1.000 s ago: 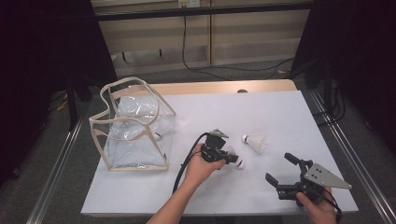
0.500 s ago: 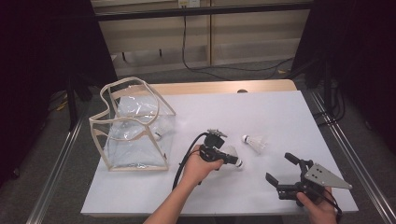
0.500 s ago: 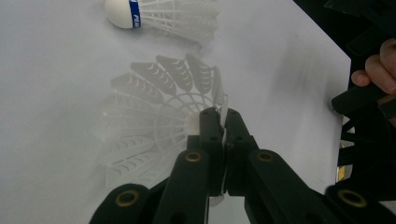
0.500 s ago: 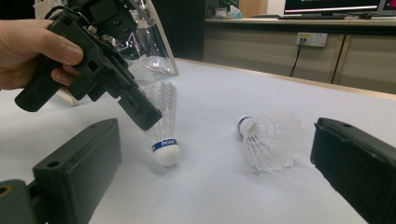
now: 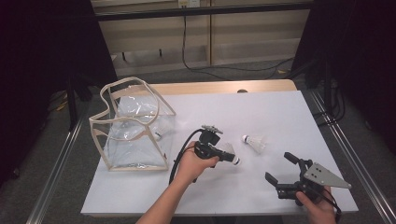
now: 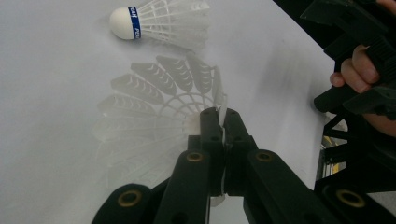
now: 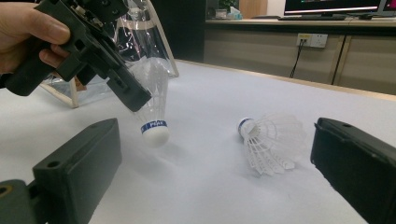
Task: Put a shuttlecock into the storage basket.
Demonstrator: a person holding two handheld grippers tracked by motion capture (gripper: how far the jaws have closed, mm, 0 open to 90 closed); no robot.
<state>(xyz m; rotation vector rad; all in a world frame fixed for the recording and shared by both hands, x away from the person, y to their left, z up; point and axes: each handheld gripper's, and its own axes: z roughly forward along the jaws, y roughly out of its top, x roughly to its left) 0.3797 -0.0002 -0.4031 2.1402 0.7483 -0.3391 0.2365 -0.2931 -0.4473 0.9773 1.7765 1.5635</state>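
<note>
held shuttlecock (image 7: 152,105): pinched by the skirt rim in the left gripper (image 6: 223,126), cork pointing down at the table (image 5: 280,107), just off the surface in the right gripper view
left gripper state: jaws clamped fully together on the thin feather edge; skirt fans out ahead of the jaws in the left gripper view
long axis: roughly vertical, tilted a little, cork lowest; gripper comes in from above and to the side
bag (image 5: 133,126): clear, cream-edged, mouth open upward, on the far-left part of the table, on the opposite side of the left hand (image 5: 194,161) from the shuttlecocks
key relation: bag lies to the left of the held shuttlecock, well apart; move probably needs a lift and a carry left over the bag rim
second shuttlecock (image 5: 253,142): lying on its side on the table, cork toward the left gripper, near the held one but apart
right gripper (image 5: 286,170): jaws wide apart, nothing between them, parked near the front right edge
nearer arm: right gripper is closer to the lying shuttlecock; left is closer to the bag
change vs earlier frame: left jaws have just been closing, now shut on the skirt; left hand has drifted slightly; right gripper unchanged; lying shuttlecock and bag in the same spots
</note>
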